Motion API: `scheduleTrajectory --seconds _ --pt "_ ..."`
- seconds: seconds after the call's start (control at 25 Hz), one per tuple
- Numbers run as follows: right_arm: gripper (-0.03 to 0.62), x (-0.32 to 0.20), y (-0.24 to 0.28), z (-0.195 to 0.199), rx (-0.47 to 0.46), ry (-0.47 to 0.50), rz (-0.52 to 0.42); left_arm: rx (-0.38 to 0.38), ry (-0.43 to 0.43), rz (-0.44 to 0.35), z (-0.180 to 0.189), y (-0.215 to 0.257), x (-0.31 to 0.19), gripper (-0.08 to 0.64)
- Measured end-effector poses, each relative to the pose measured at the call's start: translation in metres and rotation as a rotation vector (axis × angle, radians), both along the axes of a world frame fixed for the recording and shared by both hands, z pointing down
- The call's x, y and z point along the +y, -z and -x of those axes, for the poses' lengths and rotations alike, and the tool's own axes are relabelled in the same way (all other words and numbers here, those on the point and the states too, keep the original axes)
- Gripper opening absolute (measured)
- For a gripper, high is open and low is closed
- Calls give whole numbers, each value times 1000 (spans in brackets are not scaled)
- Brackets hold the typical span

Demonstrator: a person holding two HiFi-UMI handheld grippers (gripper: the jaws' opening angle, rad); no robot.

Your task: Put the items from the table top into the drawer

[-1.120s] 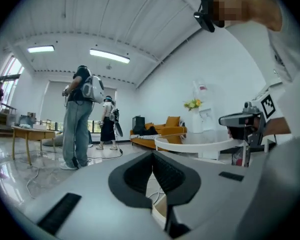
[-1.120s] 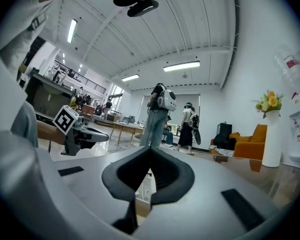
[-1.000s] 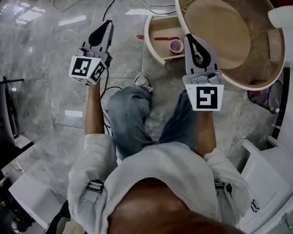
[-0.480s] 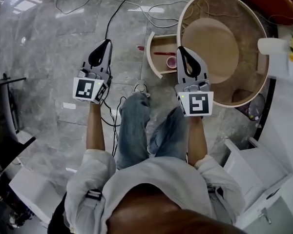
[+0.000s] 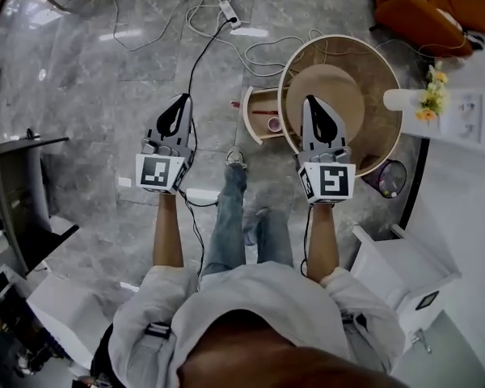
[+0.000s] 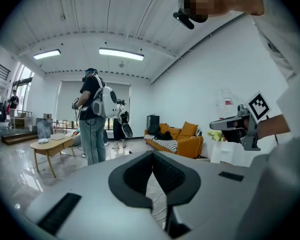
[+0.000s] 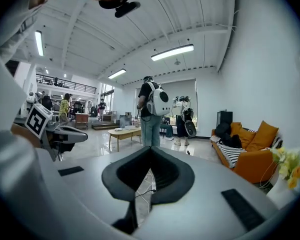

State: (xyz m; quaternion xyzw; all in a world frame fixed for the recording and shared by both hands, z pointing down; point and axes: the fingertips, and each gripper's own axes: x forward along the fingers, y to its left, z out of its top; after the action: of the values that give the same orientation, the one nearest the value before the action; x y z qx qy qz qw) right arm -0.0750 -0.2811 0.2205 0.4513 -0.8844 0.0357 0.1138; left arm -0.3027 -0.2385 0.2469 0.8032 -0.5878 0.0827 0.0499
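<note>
In the head view both grippers are held high above the floor, pointing forward. My left gripper (image 5: pixel 182 102) is shut and empty, over the grey floor left of the drawer. My right gripper (image 5: pixel 312 102) is shut and empty too, over the near side of the round wooden table (image 5: pixel 372 67). The table's drawer (image 5: pixel 252 129) stands pulled out to the left, with a pink cup (image 5: pixel 273 124) and a red utensil (image 5: pixel 263 112) inside. In the left gripper view the pads (image 6: pixel 166 171) meet with nothing between them. The right gripper view shows the same.
A power strip (image 5: pixel 228 10) and cables trail over the floor behind the drawer. A white stand (image 5: pixel 398 99) with yellow flowers (image 5: pixel 428 95) is right of the table, an orange sofa (image 5: pixel 424 10) beyond. A white cabinet (image 5: pixel 396 261) is at right, a dark desk (image 5: pixel 24 184) at left. Other people (image 6: pixel 92 119) stand further off.
Both grippers and the head camera have risen a lot. The table and drawer now look smaller and farther below, and more of the room shows. Both grippers stay shut.
</note>
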Motion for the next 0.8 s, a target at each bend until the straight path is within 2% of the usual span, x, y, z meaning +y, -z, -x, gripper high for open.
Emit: scheduleTrajectory --seconds 0.4,0.52,0.68,0.8 --pt "25 -44 188 -11 7 -52 -120 27 8 -60 2 165 -39 15" --pt "25 -53 223 -16 9 -68 -152 23 -3 -82 -2 202 -52 15" --pt "25 -56 261 -11 0 -84 -181 -41 -17 -91 0 238 -60 15" --pt "25 -54 283 -11 0 -105 -205 -42 -32 -114 1 263 -65 15"
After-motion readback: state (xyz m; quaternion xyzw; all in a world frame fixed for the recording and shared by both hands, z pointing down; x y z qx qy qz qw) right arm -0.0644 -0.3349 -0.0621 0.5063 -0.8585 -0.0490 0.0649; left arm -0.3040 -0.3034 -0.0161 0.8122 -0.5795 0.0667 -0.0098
